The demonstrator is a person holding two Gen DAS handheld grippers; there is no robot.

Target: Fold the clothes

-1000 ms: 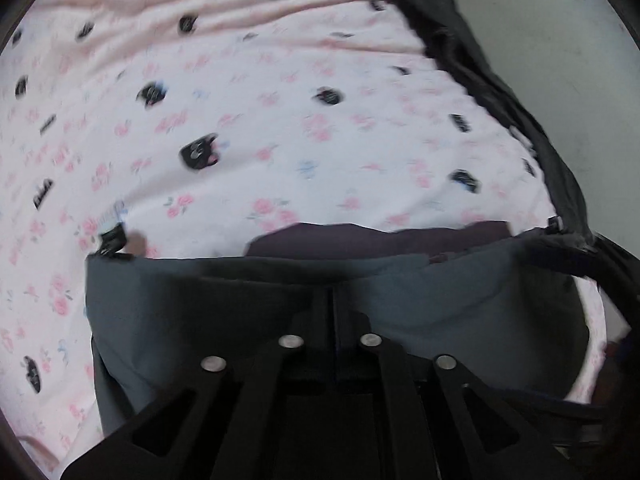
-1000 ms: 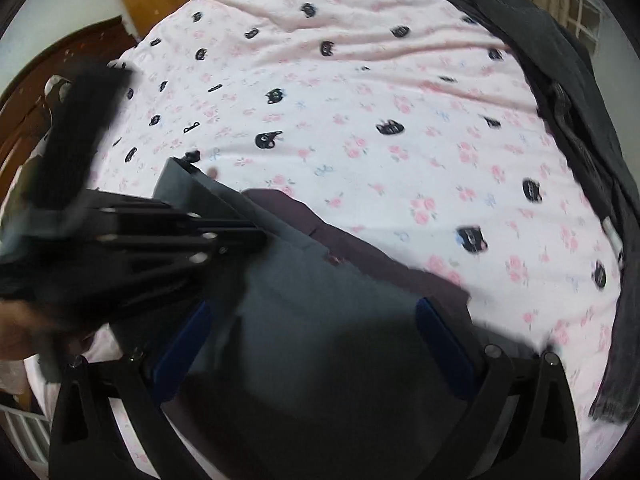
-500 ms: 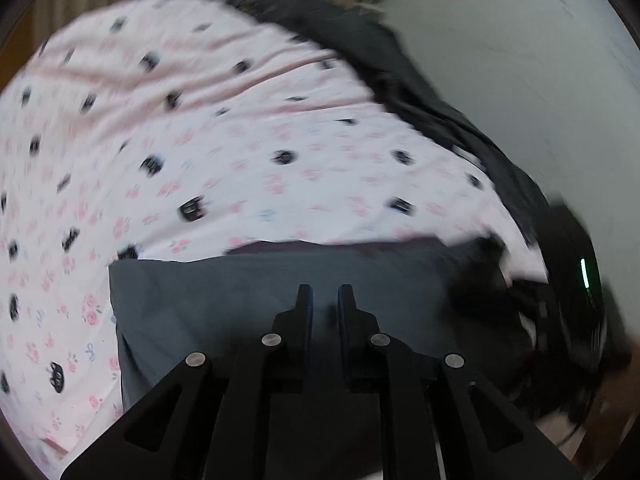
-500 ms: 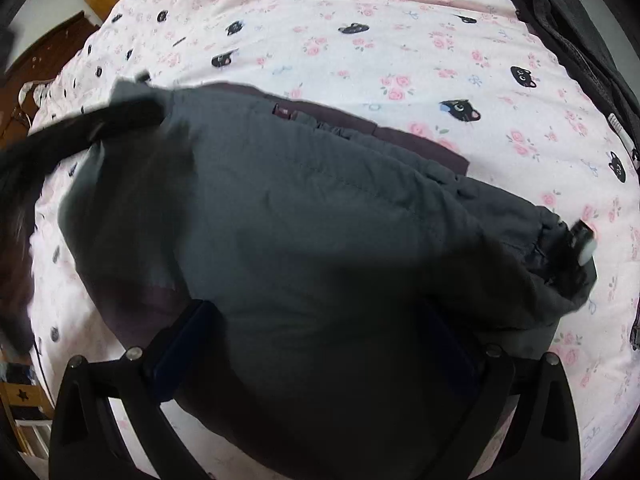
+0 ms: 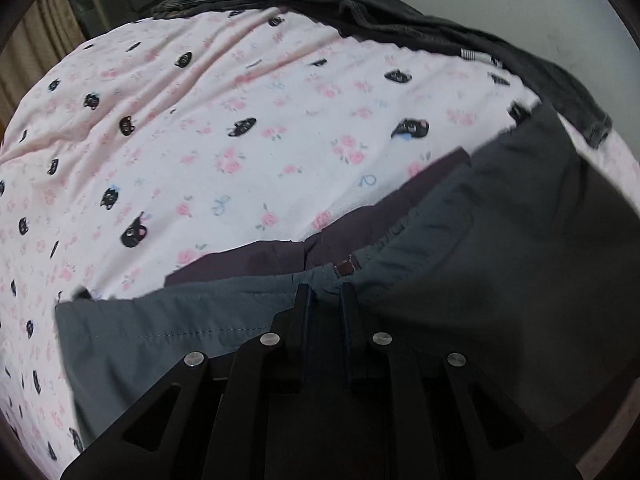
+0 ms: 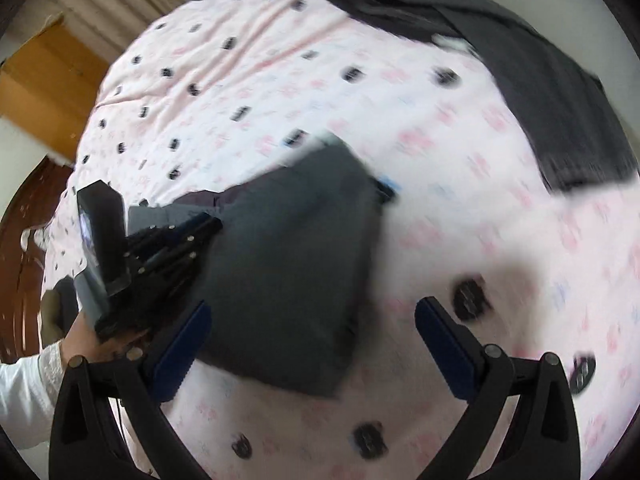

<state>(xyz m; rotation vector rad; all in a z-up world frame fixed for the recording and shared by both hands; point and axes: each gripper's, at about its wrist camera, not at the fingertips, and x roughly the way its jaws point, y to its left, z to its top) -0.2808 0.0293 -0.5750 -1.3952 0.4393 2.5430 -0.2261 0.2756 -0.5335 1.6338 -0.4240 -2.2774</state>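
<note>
The folded grey garment (image 6: 288,276) lies on the pink patterned bed sheet (image 6: 460,208). The left tongs (image 5: 324,296) sit nearly together, pinching its hem. The right tongs (image 6: 312,348) hover spread wide over its near edge, gripping nothing.

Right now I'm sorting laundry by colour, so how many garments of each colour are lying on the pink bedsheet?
Grey-blue garment, being folded, with a dark purple lining: 1
Black or charcoal garment along the far edge of the bedsheet: 1, as far as I can tell
Total: 2
</note>
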